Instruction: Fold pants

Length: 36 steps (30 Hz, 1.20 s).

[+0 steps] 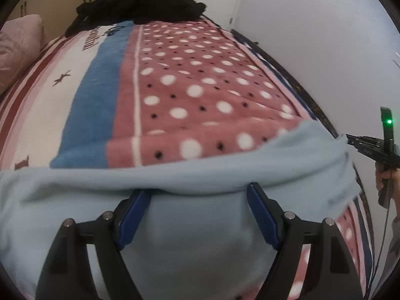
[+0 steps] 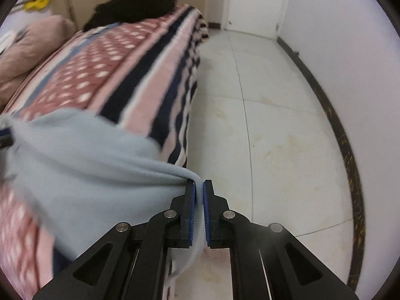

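Light blue pants [image 1: 190,225] lie across the near end of a bed with a patterned blanket [image 1: 200,80]. My left gripper [image 1: 198,190] is open, its blue pads spread wide over the pants' folded upper edge. In the right wrist view my right gripper [image 2: 199,187] is shut on a bunched corner of the pants [image 2: 87,162] at the bed's right edge, above the floor. The right gripper also shows in the left wrist view [image 1: 347,138] at the pants' right end, held by a hand.
A black garment pile [image 1: 140,2] lies at the bed's far end. A pink pillow [image 1: 17,47] sits at the left. White tiled floor [image 2: 275,125] and a white wall [image 2: 337,25] run along the bed's right side.
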Available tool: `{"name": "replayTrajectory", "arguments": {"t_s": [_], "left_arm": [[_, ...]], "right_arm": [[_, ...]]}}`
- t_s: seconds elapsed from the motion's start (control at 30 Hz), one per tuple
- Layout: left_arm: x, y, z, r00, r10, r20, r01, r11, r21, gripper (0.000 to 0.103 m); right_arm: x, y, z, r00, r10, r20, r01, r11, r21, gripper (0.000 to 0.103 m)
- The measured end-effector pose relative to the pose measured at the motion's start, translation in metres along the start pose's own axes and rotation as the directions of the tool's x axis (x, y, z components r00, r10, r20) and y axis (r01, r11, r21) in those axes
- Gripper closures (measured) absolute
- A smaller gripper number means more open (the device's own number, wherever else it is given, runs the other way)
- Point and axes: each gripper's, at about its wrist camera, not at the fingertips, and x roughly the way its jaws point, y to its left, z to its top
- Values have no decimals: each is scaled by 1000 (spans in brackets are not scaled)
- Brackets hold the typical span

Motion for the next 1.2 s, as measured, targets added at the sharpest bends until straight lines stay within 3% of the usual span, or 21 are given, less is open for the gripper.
{"name": "replayTrajectory", "arguments": {"t_s": [0.13, 0.2, 0.33, 0.37, 0.43, 0.57, 0.67, 0.8, 1.07, 1.2], "left_arm": [[9, 7, 7, 1000, 16, -3, -16, 1000, -19, 26], [7, 7, 7, 1000, 14, 7, -13, 1000, -23, 26], [-4, 5, 3, 1000, -11, 22, 11, 1000, -7, 26], [-7, 4, 1, 1000, -21, 20, 22, 1000, -6, 26], [-13, 2, -2, 999, -30, 19, 30, 1000, 9, 26], [-16, -2, -10, 998, -60, -6, 60, 998, 37, 26], [-8, 1, -13, 998, -49, -30, 50, 998, 42, 26], [0, 6, -8, 999, -42, -22, 43, 998, 44, 26], [18, 24, 23, 999, -34, -6, 33, 998, -49, 26], [17, 23, 25, 1000, -2, 23, 3, 999, -38, 26]], "right_arm": [[46, -8, 22, 992, -122, -12, 123, 990, 69, 97], [56, -15, 26, 989, -142, -29, 145, 983, 117, 96], [22, -3, 18, 996, -1, 86, -9, 994, 113, 94], [8, 7, 13, 993, 41, 109, -50, 995, 84, 85], [-15, 24, 4, 985, 93, 144, -99, 995, 30, 79], [-54, 73, -15, 946, 267, 184, -248, 961, -120, 79], [-54, 111, -20, 927, 346, 146, -316, 928, -196, 85], [-28, 140, -16, 948, 305, 85, -278, 930, -239, 90], [15, 132, 32, 971, 194, 142, -178, 977, -116, 99], [20, 128, 46, 977, 115, 178, -101, 991, -87, 101]]}}
